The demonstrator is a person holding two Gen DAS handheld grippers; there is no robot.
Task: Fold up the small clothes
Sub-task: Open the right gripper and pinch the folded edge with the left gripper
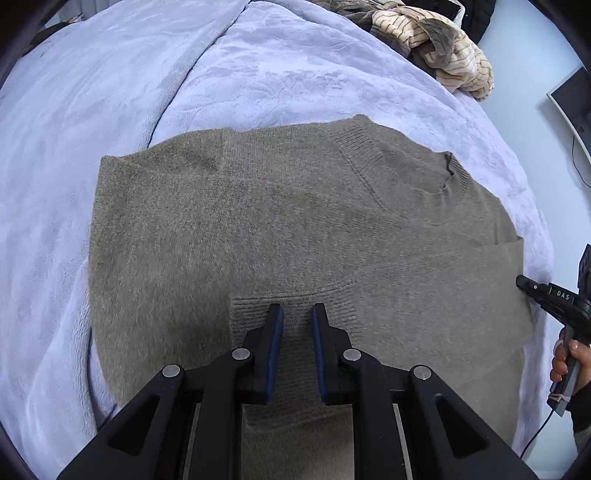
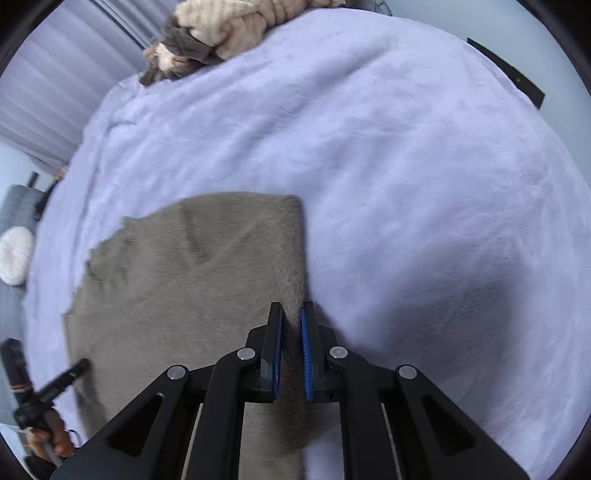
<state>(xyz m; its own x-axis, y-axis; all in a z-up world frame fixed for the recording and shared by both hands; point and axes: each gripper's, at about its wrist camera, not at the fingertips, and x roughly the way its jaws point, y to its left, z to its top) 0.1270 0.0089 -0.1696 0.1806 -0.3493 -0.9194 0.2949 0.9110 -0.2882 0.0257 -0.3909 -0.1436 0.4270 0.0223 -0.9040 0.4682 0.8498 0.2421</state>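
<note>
A grey-brown knitted sweater (image 1: 258, 221) lies flat on a lavender blanket (image 1: 110, 92), with its V-neck toward the far right. One sleeve is folded across the body, and its ribbed cuff (image 1: 247, 314) lies flat under my left gripper (image 1: 297, 308). That gripper stands open by a narrow gap, and the pads press on nothing. In the right wrist view the sweater (image 2: 184, 295) has its right edge running between the fingers of my right gripper (image 2: 291, 306), which is shut on it. The right gripper (image 1: 521, 282) also shows at the garment's right side, and the left gripper (image 2: 83, 363) appears at the lower left.
A pile of beige striped and brown clothes (image 1: 436, 40) sits at the far edge of the bed, the same pile (image 2: 221, 29) showing at the top of the right wrist view. A white round cushion (image 2: 14, 254) lies on grey furniture to the left. A hand (image 1: 565, 362) holds the right tool. Bare blanket (image 2: 406, 166) spreads to the right.
</note>
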